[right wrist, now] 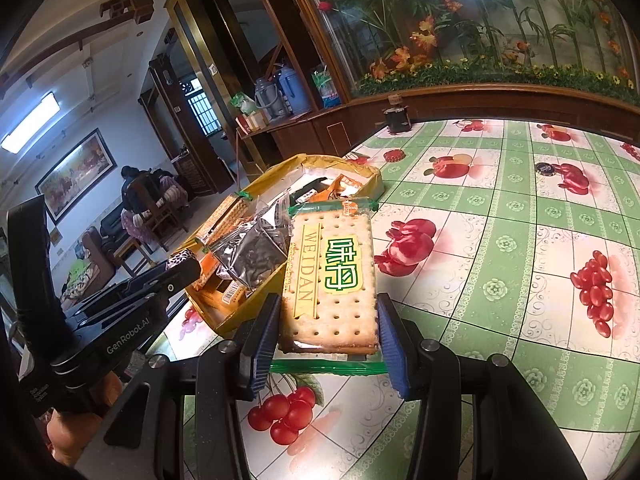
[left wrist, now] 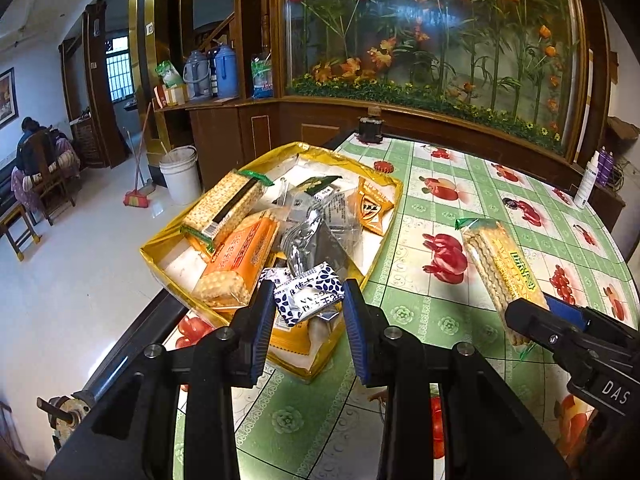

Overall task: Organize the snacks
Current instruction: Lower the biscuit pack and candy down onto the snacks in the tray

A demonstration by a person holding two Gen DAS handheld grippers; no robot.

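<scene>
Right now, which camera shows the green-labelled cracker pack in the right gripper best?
The right wrist view: the cracker pack faces the camera flat, label readable, between the right gripper pads. The left wrist view shows it only edge-on, at an angle.

The right gripper [right wrist: 327, 334] clamps a green-edged cracker packet [right wrist: 330, 276] marked WEIDAN, lifted flat above the fruit-print tablecloth [right wrist: 500, 248]. Beyond its far end sits the yellow tray [right wrist: 236, 316] heaped with snacks. The left gripper [right wrist: 182, 266] reaches over the tray's near corner, apparently pinching a small patterned wrapper [right wrist: 182, 256].
</scene>
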